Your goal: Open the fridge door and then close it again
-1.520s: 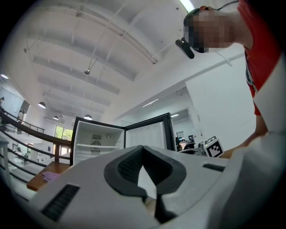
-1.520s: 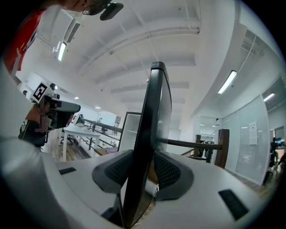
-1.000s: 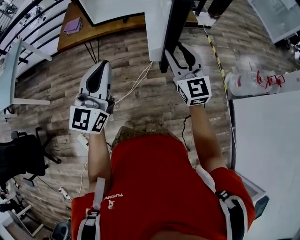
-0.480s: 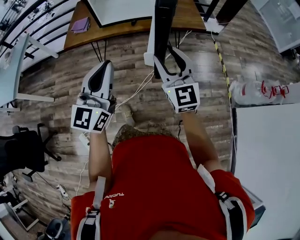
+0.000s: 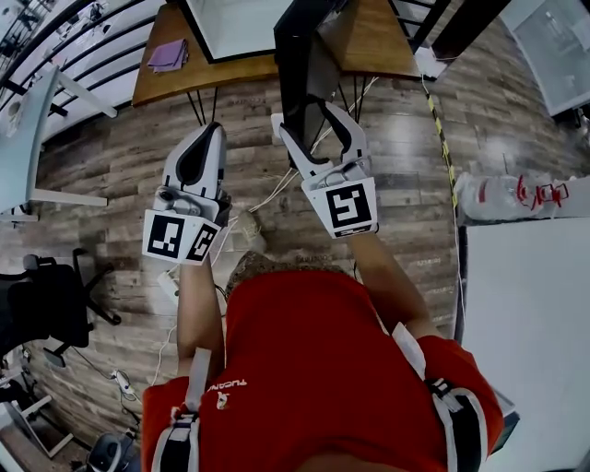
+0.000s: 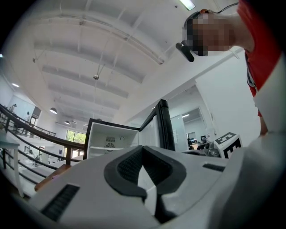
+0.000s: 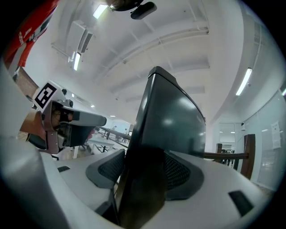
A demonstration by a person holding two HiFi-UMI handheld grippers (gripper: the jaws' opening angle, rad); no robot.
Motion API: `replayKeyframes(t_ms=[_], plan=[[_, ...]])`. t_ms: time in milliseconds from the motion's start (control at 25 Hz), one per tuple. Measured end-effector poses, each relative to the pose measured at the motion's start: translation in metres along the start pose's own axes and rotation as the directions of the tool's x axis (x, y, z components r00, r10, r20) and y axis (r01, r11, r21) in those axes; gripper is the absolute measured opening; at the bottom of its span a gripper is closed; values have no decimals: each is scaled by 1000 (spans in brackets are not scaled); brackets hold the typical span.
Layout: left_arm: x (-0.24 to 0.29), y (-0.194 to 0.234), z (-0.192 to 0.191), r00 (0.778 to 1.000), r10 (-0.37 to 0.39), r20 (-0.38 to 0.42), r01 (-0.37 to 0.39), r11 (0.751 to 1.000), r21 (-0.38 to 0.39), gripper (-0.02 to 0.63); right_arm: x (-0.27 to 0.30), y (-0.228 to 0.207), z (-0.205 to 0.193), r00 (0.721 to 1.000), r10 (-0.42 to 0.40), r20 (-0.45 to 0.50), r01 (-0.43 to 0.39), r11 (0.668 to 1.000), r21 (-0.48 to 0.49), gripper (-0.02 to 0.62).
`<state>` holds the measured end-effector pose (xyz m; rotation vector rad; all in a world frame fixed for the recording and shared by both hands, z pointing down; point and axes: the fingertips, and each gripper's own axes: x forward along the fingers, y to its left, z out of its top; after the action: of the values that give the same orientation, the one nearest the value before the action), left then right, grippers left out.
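A small fridge stands on a wooden table with its dark door swung out. My right gripper straddles the door's free edge. Its jaws are opening, and the door edge sits between the pads without being squeezed. My left gripper hovers over the floor to the left of the door, shut with nothing in it. In the left gripper view the white fridge interior and the door lie beyond the shut jaws.
A purple item lies on the table's left end. Cables trail over the wood floor. A white counter with plastic bottles is at the right, and an office chair and a white desk at the left.
My right gripper has moved left together with the door edge and its jaws have spread wider. My left gripper has shifted slightly and stays shut.
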<state>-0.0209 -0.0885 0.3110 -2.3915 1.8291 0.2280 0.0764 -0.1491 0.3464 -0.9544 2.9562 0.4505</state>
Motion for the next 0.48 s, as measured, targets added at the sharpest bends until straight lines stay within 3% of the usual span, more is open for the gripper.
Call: replayKeyframes(t_ms=[200, 480], plan=[[14, 44, 1, 1000, -7, 13, 7, 1000, -3, 9, 36, 19, -2, 998, 3, -58, 0, 999, 48, 279], [36, 109, -1, 999, -38, 7, 39, 999, -20, 9, 96, 31, 6, 999, 20, -46, -17, 998, 64, 277]])
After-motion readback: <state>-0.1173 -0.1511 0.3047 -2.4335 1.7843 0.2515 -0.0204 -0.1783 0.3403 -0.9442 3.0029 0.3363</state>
